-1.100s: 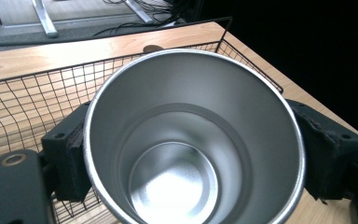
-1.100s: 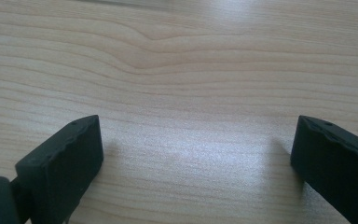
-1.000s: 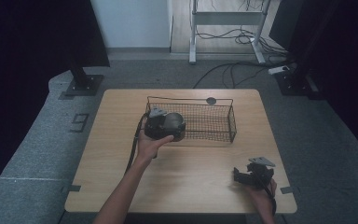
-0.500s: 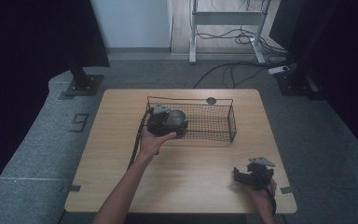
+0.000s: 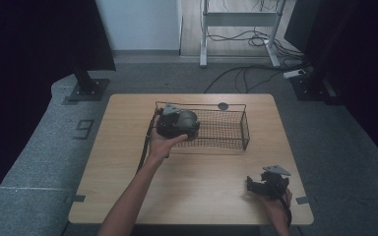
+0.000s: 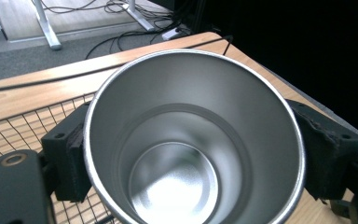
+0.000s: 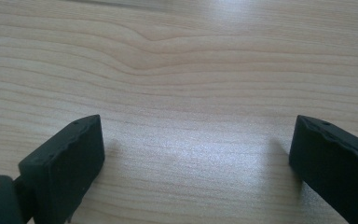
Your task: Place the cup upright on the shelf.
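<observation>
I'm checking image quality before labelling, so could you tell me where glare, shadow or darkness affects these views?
Left gripper view: bright reflections inside the steel cup. Right gripper view: soft sheen on the table, faint shadows beside the jaws. High view: dim, both side margins nearly black.

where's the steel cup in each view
High view: the steel cup sits in the left gripper over the wire basket's left end.
Left gripper view: cup centre, open mouth toward the camera, a jaw on each side.
Right gripper view: bare table.
Shared landmark: the basket mesh.
</observation>
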